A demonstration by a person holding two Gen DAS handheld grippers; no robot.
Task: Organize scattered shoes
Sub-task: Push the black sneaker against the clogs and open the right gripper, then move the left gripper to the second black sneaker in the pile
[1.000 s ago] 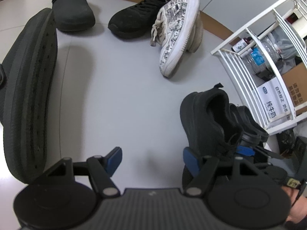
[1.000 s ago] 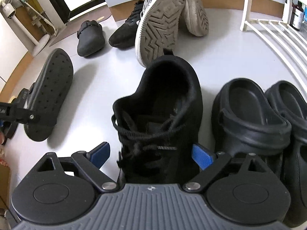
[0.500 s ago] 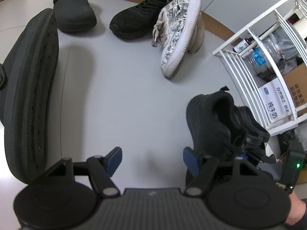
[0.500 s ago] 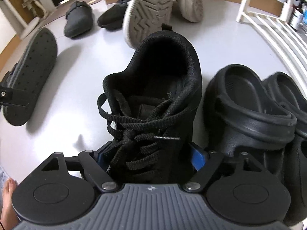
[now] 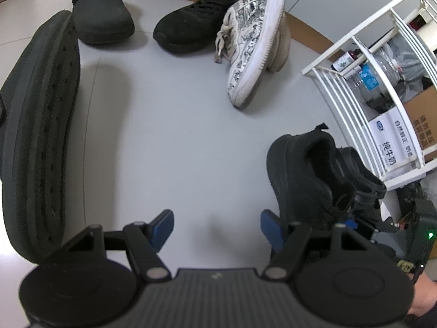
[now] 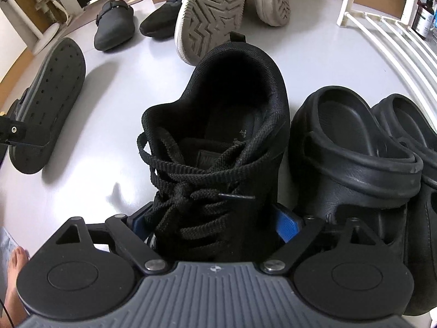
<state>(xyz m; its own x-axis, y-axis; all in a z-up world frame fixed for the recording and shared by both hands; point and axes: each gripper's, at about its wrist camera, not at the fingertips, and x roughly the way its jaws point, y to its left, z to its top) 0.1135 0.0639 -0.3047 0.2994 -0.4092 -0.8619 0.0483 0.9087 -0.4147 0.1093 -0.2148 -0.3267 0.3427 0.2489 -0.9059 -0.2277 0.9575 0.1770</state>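
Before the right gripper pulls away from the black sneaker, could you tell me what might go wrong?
The right gripper's jaws have just been opening around the black sneaker; whether the pads press it now is unclear.
1. Loose laces hang over one pad, so withdrawing could snag them and drag the sneaker.
2. The other finger sits tight beside the nearest clog, so a sideways exit might knock it askew.
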